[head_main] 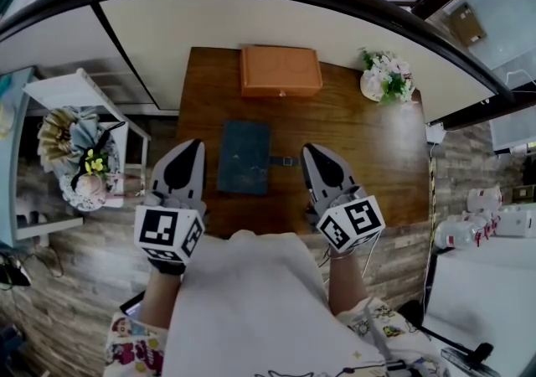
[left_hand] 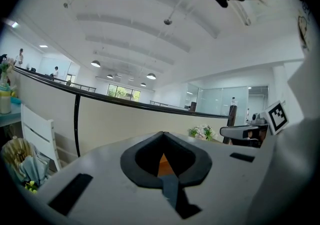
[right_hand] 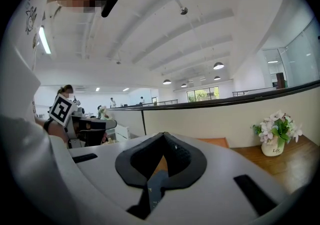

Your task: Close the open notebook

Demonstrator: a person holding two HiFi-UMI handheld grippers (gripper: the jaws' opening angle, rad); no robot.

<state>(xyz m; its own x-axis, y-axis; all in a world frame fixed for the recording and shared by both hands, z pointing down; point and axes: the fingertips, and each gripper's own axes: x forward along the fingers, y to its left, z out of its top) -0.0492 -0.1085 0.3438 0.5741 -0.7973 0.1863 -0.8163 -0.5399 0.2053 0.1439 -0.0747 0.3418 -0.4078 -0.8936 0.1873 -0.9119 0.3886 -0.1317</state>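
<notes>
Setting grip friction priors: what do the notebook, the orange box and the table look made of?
Notebook: dark blue-grey matte cover with a strap, likely leather or imitation; could be cloth.
Box: orange-tan, smooth, even surface with a small front clasp; leatherette or painted wood, unclear.
Table: brown wood or veneer, streaky grain, slight sheen.

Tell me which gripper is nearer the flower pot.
Right. The right gripper is below and left of the flower pot in the head view; the left gripper is farther left, beyond the notebook.
</notes>
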